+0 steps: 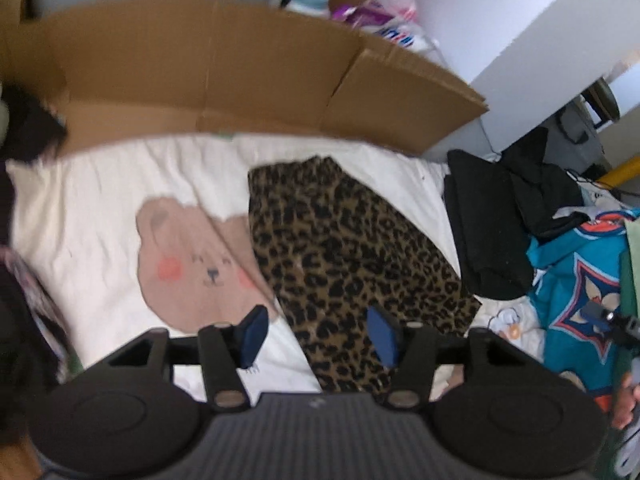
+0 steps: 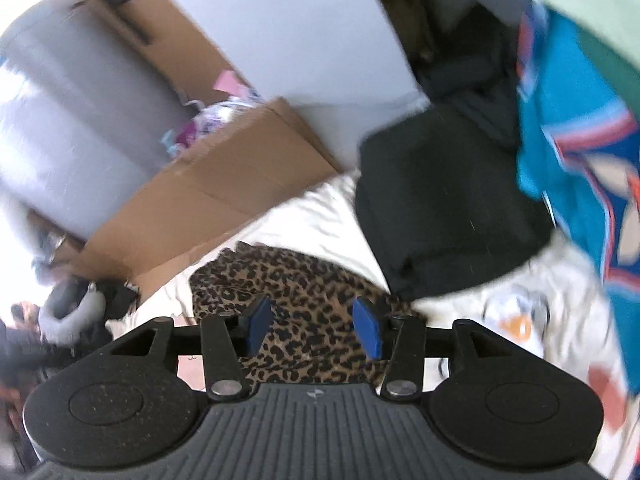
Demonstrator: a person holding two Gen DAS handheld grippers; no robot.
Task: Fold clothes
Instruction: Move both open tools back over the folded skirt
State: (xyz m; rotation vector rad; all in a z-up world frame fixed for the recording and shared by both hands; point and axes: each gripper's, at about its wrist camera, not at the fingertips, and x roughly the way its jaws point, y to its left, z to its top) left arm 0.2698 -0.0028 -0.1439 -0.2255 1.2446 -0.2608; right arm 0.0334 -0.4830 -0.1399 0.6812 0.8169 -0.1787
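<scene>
Item 1, leopard-print garment [image 1: 344, 256]: lies flat as a long folded strip on the cream sheet [image 1: 92, 208], running from near the cardboard down toward the camera. Its left edge covers part of the bear print [image 1: 196, 268] on the sheet. Its right side lies just beside the black garment [image 1: 484, 232]; whether the two touch cannot be told.

Item 2, left tongs [image 1: 318, 336]: released, blue pads well apart, nothing between them. They hang above the near end of the leopard-print garment without touching it.

Item 3, right tongs [image 2: 314, 330]: released, blue pads apart and empty, raised over the same leopard-print garment [image 2: 304, 300]. This view is blurred.

Item 4, black garment: folded, on the sheet to the right of the leopard strip.

Item 5, teal garment [image 1: 576, 280]: with an orange, white and blue star pattern, heaped at the far right, beyond the black one.

Item 6, cardboard sheet [image 1: 224, 72]: creased, standing along the far edge of the cream sheet.

Item 7, dark clothing [image 1: 24, 128]: at the left margin, too blurred to identify.
</scene>
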